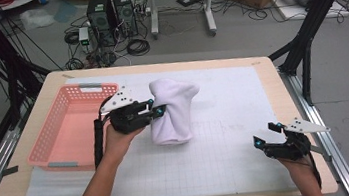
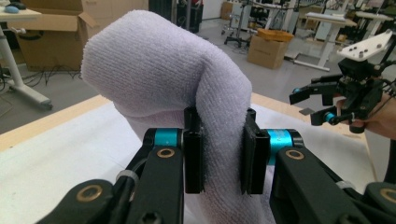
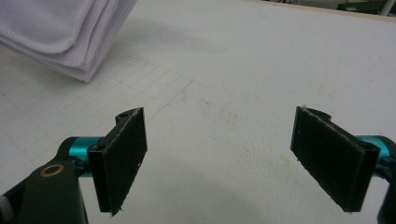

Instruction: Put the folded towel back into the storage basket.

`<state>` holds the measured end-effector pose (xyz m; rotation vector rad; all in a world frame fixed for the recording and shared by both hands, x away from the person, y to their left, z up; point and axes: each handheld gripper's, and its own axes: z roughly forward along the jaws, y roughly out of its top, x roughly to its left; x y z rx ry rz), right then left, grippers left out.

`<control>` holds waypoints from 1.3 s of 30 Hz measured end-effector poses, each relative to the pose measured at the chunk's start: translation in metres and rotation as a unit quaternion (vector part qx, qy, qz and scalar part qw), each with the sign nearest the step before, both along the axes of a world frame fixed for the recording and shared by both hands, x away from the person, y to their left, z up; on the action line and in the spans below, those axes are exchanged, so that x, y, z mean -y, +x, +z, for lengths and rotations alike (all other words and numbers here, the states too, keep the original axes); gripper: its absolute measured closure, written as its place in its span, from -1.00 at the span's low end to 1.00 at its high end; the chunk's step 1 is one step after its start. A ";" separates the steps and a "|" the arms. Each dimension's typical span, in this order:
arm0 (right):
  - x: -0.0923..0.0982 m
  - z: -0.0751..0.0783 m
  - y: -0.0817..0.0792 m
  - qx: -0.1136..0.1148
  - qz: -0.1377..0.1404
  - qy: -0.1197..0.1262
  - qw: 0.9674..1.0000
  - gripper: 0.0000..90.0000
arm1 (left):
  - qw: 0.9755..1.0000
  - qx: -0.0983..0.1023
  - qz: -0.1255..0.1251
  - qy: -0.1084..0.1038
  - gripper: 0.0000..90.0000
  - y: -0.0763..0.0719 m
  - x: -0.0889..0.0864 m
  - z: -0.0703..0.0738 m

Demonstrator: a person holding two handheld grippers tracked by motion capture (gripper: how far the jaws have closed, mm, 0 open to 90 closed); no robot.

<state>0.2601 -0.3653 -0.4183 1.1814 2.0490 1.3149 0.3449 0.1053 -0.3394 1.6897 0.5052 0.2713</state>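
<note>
A folded white towel point(image 1: 173, 110) hangs lifted over the middle of the white gridded mat point(image 1: 230, 156), its lower end drooping to the mat. My left gripper point(image 1: 158, 109) is shut on the towel's left side; in the left gripper view both pads squeeze a thick fold of towel point(image 2: 154, 70) between them, at my left gripper point(image 2: 221, 154). My right gripper point(image 1: 266, 134) rests low near the mat's front right corner, open with nothing between its pads; the right gripper view has my right gripper point(image 3: 219, 158) over bare mat, with the towel's layered edge point(image 3: 60, 32) at the upper left.
A pink plastic basket point(image 1: 49, 138) stands on the table's left side, right beside my left hand. The wooden table edge point(image 1: 295, 113) runs close to my right gripper. Beyond the table are computer towers, cables and cardboard boxes on the floor.
</note>
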 end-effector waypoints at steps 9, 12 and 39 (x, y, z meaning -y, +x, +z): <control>-0.003 0.002 0.001 0.004 0.002 0.000 1.000 -0.61 | 1.000 0.013 0.006 -0.003 0.66 0.001 -0.033 0.016; -0.003 0.004 0.001 0.006 0.001 0.000 1.000 -0.61 | 1.000 0.017 0.009 -0.006 0.66 0.000 -0.045 0.023; -0.001 0.007 0.003 0.004 -0.009 -0.009 1.000 -0.61 | 0.996 0.047 0.056 -0.056 0.65 -0.004 -0.157 0.055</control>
